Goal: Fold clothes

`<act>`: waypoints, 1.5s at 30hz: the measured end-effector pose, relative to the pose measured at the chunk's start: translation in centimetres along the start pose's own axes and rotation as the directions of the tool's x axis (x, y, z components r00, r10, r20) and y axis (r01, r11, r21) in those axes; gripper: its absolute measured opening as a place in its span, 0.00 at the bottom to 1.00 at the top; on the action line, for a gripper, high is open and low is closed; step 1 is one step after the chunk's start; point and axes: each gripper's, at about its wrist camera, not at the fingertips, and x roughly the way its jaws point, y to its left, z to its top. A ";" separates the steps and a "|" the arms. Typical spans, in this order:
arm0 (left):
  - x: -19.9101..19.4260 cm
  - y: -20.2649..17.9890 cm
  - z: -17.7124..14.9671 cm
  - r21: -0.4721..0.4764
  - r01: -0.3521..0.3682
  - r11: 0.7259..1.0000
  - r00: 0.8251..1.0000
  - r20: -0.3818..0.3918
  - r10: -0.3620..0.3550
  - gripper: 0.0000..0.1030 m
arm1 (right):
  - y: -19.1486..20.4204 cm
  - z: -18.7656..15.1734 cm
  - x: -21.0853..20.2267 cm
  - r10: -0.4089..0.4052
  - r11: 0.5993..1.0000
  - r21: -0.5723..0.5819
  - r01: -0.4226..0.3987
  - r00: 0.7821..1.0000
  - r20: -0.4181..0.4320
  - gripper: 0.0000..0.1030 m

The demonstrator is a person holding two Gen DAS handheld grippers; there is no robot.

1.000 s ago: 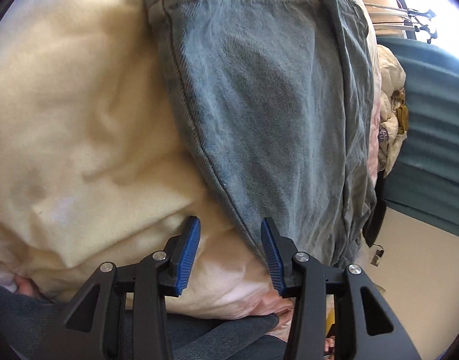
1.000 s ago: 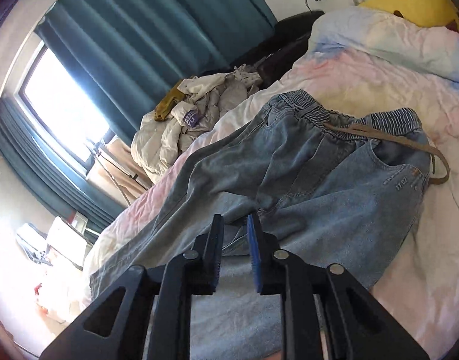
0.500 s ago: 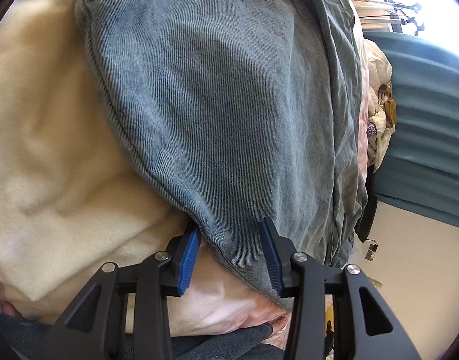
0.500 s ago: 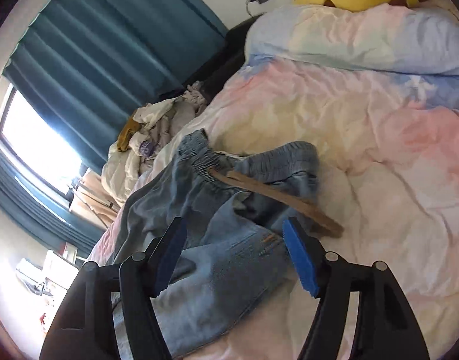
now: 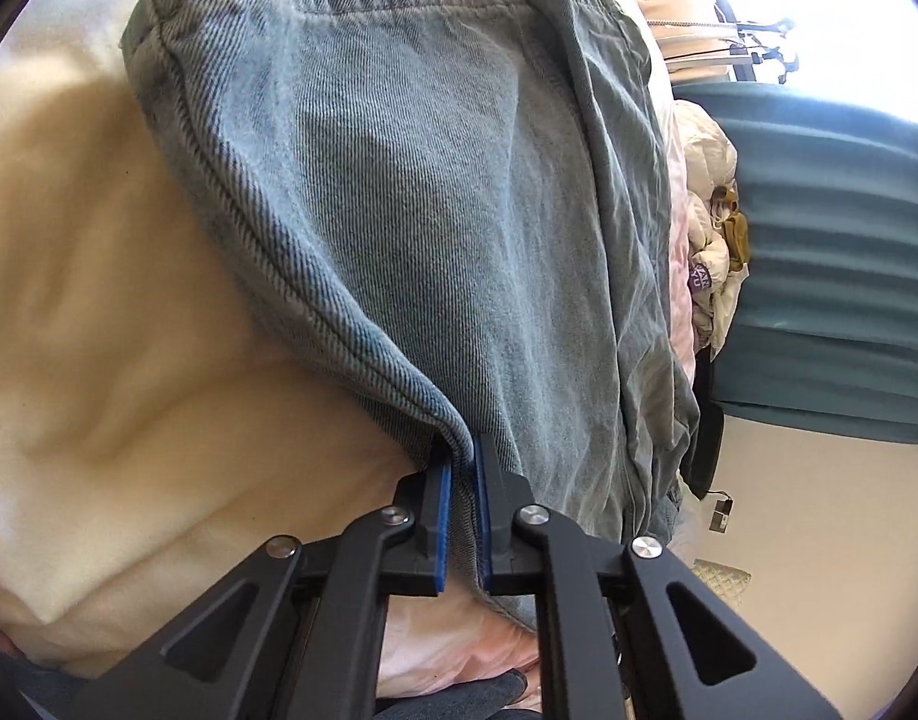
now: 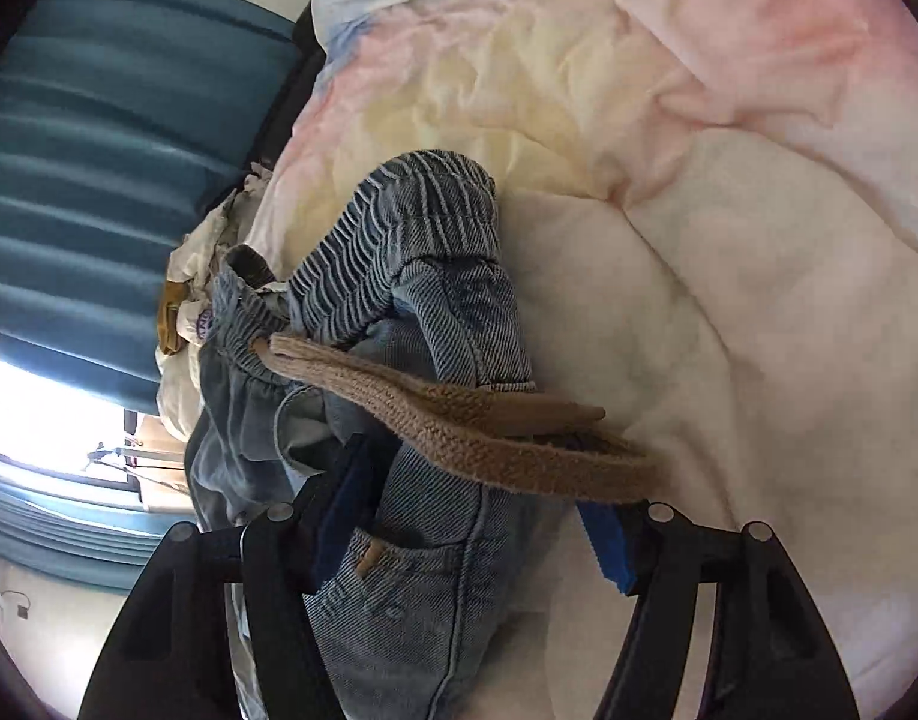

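Light blue denim jeans (image 5: 459, 210) lie on a pastel duvet (image 5: 129, 330). My left gripper (image 5: 462, 468) is shut on the seamed side edge of a jeans leg, which is pinched up between the blue pads. In the right wrist view the jeans' waist end (image 6: 411, 276) is bunched, with a ribbed elastic waistband and a tan woven belt (image 6: 477, 426) lying across it. My right gripper (image 6: 477, 504) is open, its jaws wide on either side of the belt and pocket area, close over the denim.
The duvet (image 6: 729, 240) covers the bed. A heap of pale clothes (image 5: 714, 252) sits at the bed's far edge by teal curtains (image 5: 831, 276). A bright window (image 6: 33, 402) and a clothes rack (image 5: 735, 42) lie beyond. The cream floor (image 5: 819, 540) is beside the bed.
My left gripper has closed on the jeans leg's edge, which it straddled open before. My right gripper opened wide and moved in close over the waistband and belt.
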 end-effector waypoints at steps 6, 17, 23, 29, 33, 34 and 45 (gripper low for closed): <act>-1.6 -1.9 -0.1 0.075 0.097 0.992 0.991 0.087 -0.103 0.04 | 2.6 -0.7 -2.6 0.086 0.995 -0.057 -0.082 0.993 0.080 0.06; -4.2 -1.8 0.7 0.045 0.194 0.980 0.971 0.133 -0.199 0.03 | 10.5 -1.2 -12.5 0.354 0.926 -0.208 -0.317 0.917 0.181 0.04; -4.7 -3.7 1.7 0.074 0.176 0.982 0.977 0.111 -0.184 0.03 | 11.0 -0.9 -11.2 0.253 0.946 -0.248 -0.207 0.952 0.170 0.04; -3.9 -7.9 4.7 0.094 0.149 0.984 0.979 0.123 -0.160 0.03 | 13.0 0.2 -9.2 0.237 0.948 -0.252 -0.193 0.959 0.156 0.04; -2.0 -10.9 7.7 0.079 0.113 0.990 0.983 0.139 -0.123 0.03 | 18.3 1.8 -7.9 0.253 0.935 -0.296 -0.195 0.952 0.174 0.04; -1.2 -11.7 8.6 0.073 0.100 0.992 0.984 0.143 -0.110 0.03 | 20.0 2.2 -7.2 0.247 0.931 -0.317 -0.182 0.953 0.178 0.04; 9.4 -21.0 18.8 0.106 -0.043 0.993 0.982 0.188 0.023 0.03 | 31.6 6.0 7.6 0.063 0.907 -0.419 0.048 0.967 0.247 0.04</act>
